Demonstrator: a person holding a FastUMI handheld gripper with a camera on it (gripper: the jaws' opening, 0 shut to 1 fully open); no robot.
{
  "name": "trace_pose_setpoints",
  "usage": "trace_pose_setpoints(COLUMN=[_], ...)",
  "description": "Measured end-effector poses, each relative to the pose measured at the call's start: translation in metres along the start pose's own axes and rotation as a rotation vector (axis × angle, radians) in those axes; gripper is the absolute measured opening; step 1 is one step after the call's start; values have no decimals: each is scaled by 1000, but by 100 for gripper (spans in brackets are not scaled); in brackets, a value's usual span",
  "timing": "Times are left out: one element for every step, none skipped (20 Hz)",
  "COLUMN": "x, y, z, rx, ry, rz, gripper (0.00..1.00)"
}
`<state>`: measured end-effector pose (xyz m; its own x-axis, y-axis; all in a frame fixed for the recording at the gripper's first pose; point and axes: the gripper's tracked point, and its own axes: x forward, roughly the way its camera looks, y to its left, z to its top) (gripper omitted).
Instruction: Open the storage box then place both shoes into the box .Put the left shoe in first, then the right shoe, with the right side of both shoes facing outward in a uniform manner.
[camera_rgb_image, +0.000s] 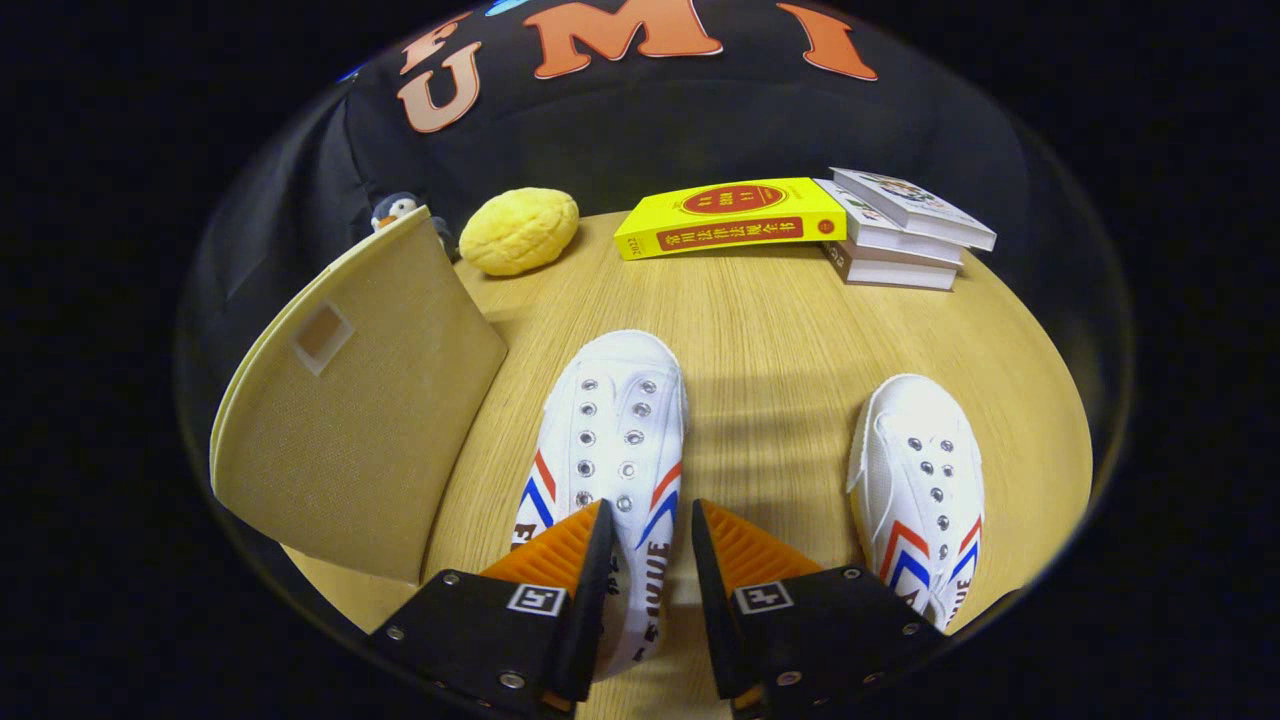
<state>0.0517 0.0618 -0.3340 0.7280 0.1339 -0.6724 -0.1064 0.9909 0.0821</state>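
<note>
On the wooden counter (780, 330) two white canvas shoes lay toes pointing away, well apart from each other. The gripper (650, 525) hung over the heel end of the left-hand shoe (615, 420), its fingers (560, 550) spread apart with the shoe's rear showing in the gap; whether either finger touched it could not be told. The other shoe (920, 480) lay off to the right. The beige fabric storage box (350, 410) stood just left of the nearer shoe. Beyond it sat a penguin toy (395, 210) and a yellow bun-shaped plush (520, 230). A yellow book (735, 218) leaned against a stack of books (900, 235) further back.
</note>
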Motion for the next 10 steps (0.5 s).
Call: trace_pose_setpoints(x=[1,2,4,2,4,3,2,0,0,-2], y=[1,2,0,-1,0,0,-2,-2,-2,1], z=[0,0,-1,-4,-5,-4,-3,1,1,2], rx=[-9,-27,-41,-20,13,30,29,26,52,104], ry=[-1,4,16,40,60,73,59,22,-1,-8], rz=[7,16,13,9,12,23,26,28,32,47], gripper=[40,29,25,15,11,9,9,4,1,0])
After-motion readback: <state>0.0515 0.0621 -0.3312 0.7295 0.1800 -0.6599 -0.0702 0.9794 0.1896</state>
